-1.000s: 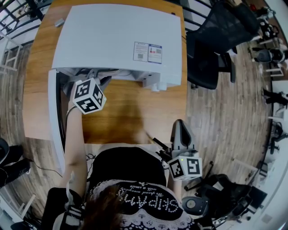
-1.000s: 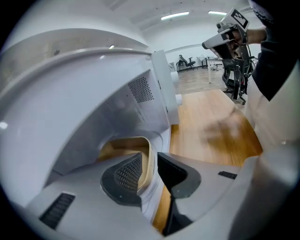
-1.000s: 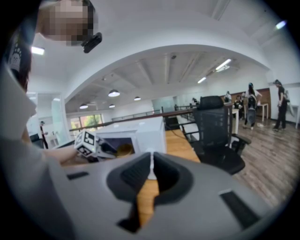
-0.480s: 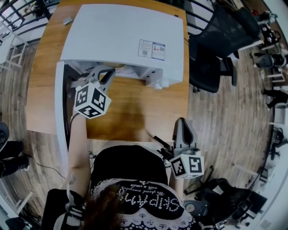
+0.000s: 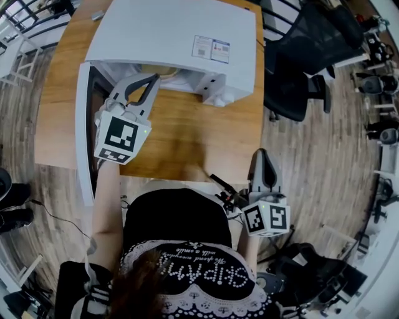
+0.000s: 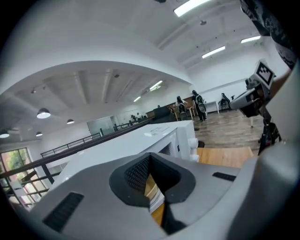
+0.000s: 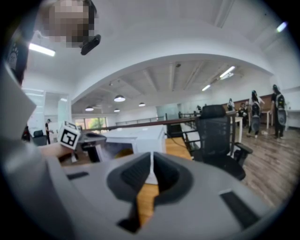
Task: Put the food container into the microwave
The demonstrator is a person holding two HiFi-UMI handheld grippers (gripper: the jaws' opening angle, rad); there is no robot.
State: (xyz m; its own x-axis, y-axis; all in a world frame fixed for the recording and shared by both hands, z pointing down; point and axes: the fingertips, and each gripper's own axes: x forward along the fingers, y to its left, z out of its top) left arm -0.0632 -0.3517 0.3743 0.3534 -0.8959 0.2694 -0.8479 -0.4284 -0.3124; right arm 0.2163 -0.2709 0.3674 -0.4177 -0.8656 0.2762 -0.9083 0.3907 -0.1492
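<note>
The white microwave (image 5: 168, 37) stands at the back of the wooden table (image 5: 187, 137), its door (image 5: 84, 124) swung open to the left. A pale tan thing, apparently the food container (image 5: 157, 69), shows just inside the cavity; the right gripper view also catches the container (image 7: 123, 153). My left gripper (image 5: 153, 79) hovers in front of the opening, shut, with nothing between its tips. My right gripper (image 5: 264, 156) hangs off the table's near right corner beside the person's body, shut and empty. In the left gripper view the microwave (image 6: 140, 140) lies beyond the closed left gripper (image 6: 151, 161).
A black office chair (image 5: 299, 56) stands right of the table. A small grey object (image 5: 96, 15) lies on the table's far left corner. Bare wood lies between the microwave and the near edge. Railings and other chairs ring the floor.
My left gripper has drawn back out of the microwave's cavity and risen toward the camera, its closed jaws now in plain sight. The right gripper has shifted only slightly.
</note>
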